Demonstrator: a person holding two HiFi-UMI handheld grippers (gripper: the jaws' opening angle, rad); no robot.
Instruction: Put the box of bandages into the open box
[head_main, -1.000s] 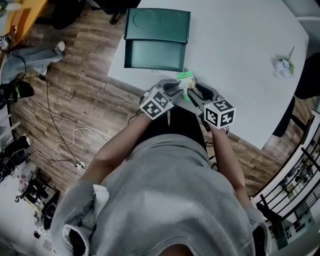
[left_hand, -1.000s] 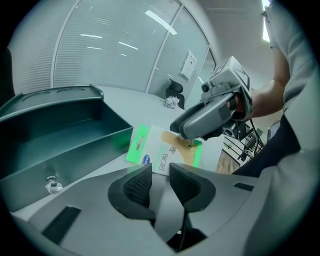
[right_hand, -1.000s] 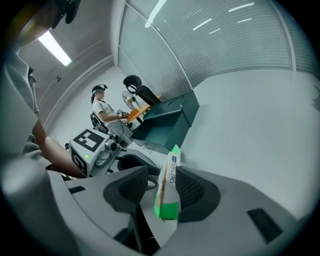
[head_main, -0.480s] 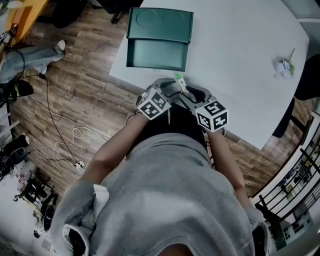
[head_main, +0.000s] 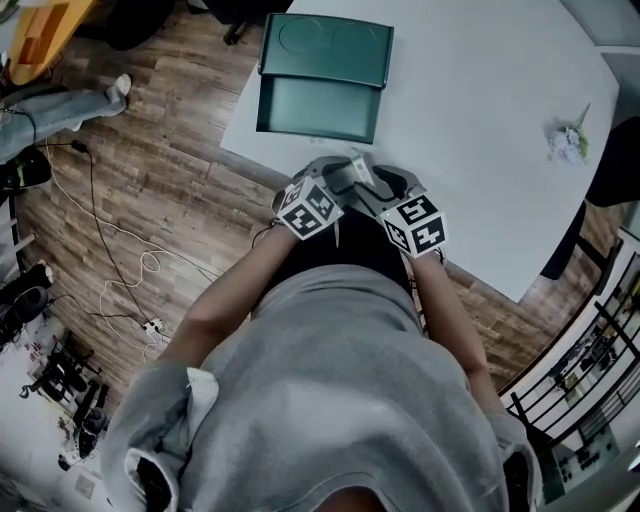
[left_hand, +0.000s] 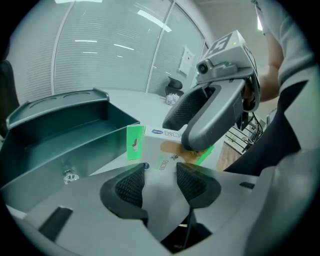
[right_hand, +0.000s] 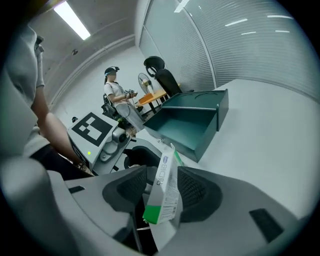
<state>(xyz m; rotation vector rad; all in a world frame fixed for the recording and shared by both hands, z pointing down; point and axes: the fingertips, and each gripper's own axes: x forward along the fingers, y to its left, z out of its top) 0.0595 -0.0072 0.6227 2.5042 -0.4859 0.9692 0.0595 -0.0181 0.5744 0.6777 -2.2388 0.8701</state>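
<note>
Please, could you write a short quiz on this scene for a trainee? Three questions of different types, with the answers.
1. True or false: the green box is shut.
2. What stands between the jaws of the right hand-held gripper? A) nothing B) the bandage box C) a cup
3. What lies inside the green box?

Key:
1. False; its lid stands open.
2. B; the jaws have just opened slightly, yet grip the box.
3. Nothing.
</note>
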